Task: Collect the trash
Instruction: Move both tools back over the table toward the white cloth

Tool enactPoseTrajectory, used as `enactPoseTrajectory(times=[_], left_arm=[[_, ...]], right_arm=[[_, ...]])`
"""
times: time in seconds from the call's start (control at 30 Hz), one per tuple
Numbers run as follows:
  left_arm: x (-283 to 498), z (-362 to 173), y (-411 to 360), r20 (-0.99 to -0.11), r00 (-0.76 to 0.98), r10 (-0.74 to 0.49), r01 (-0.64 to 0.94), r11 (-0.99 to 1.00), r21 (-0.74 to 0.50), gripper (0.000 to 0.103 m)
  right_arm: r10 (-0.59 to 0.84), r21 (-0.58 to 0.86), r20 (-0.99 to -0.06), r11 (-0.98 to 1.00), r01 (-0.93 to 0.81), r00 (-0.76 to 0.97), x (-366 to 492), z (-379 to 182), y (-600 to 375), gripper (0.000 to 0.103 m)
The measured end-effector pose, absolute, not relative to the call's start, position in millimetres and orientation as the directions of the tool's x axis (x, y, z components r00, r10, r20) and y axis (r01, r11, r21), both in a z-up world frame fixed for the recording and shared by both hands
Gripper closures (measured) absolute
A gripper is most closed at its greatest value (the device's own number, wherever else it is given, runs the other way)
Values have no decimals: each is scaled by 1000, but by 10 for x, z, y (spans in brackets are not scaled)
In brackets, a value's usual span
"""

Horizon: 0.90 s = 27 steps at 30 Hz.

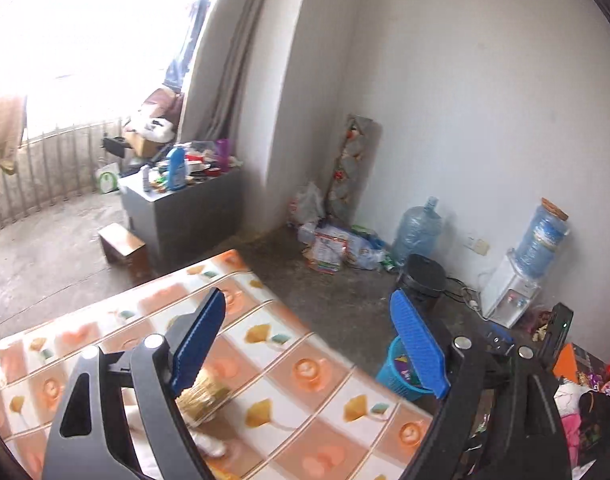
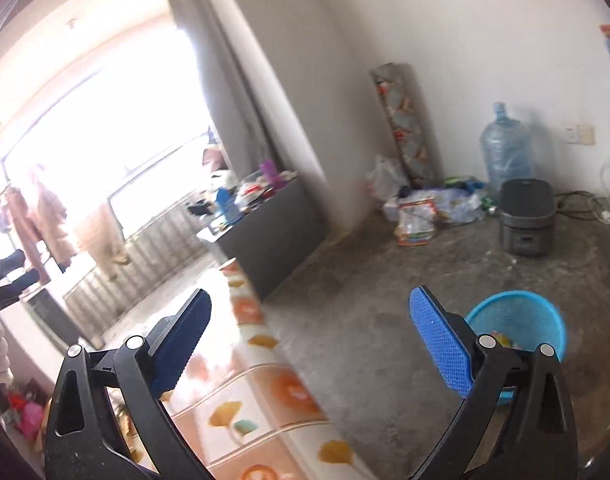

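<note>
Both claws, left claw (image 1: 309,336) and right claw (image 2: 311,340), spread wide and empty, blue basket (image 2: 521,320) half hidden behind one finger.

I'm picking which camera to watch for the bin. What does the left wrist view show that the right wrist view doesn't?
Only the left wrist view: a water dispenser against the wall with a blue bottle on top, a small cardboard box on the floor, and a straw-coloured bundle on the table behind the claw's finger.

Only the right wrist view: the whole rim of the blue basket, with scraps inside, and clothes hanging by the window.

Both: patterned tablecloth, grey cabinet, litter pile in the corner, black appliance, and an open, empty claw.
</note>
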State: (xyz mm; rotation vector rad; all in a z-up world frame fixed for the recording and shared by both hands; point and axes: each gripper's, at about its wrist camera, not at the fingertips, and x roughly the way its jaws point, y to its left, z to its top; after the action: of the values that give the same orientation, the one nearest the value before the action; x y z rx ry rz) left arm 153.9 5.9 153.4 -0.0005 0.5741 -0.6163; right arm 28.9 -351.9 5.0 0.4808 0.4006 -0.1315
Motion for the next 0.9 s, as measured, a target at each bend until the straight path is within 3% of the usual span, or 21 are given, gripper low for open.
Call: enactPoseTrajectory(times=[0.37, 0.67, 0.9], left_arm=[[1050, 827, 1389, -598, 710, -372, 318, 927, -200, 21], [1181, 388, 1681, -667, 660, -346, 289, 936, -199, 22], [1618, 368, 1688, -682, 625, -378, 319, 922, -219, 35]], right_arm=[[342, 507, -486, 860, -60, 804, 859, -8, -2496, 8], [437, 526, -586, 846, -91, 683, 1183, -89, -1916, 13], [482, 546, -640, 833, -86, 599, 1534, -239, -1554, 21]])
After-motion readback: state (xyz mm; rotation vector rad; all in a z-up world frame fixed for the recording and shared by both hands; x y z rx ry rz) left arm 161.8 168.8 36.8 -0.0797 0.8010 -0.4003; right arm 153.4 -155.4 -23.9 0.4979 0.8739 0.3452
